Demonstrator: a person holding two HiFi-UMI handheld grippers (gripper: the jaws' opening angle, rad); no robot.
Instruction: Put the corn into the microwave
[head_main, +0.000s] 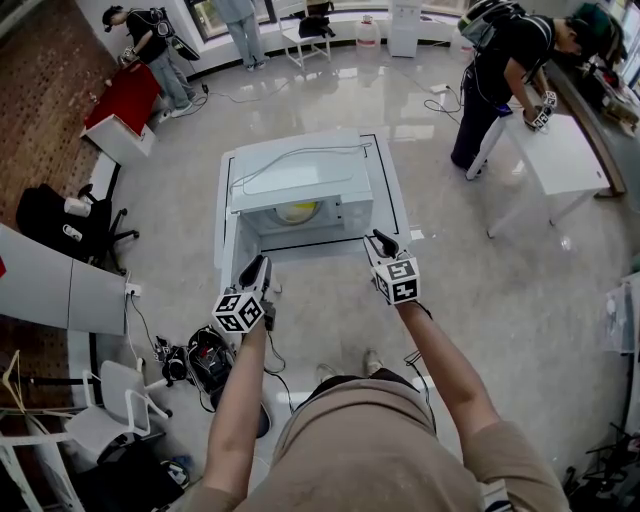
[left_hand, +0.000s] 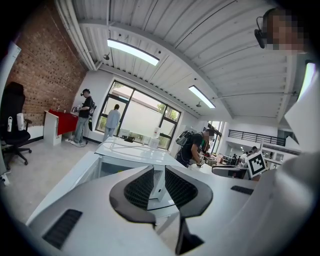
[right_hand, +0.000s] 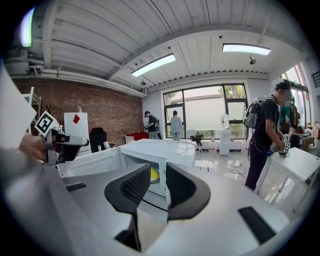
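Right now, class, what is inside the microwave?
Something yellow, likely the corn, shows through the open front of the microwave. From above, its top covers the rest of the inside.

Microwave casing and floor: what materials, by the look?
Microwave: white, smooth, faint sheen on top; probably painted sheet metal. Floor: grey and glossy, mirrors window light; likely polished epoxy or tile, can't tell which.
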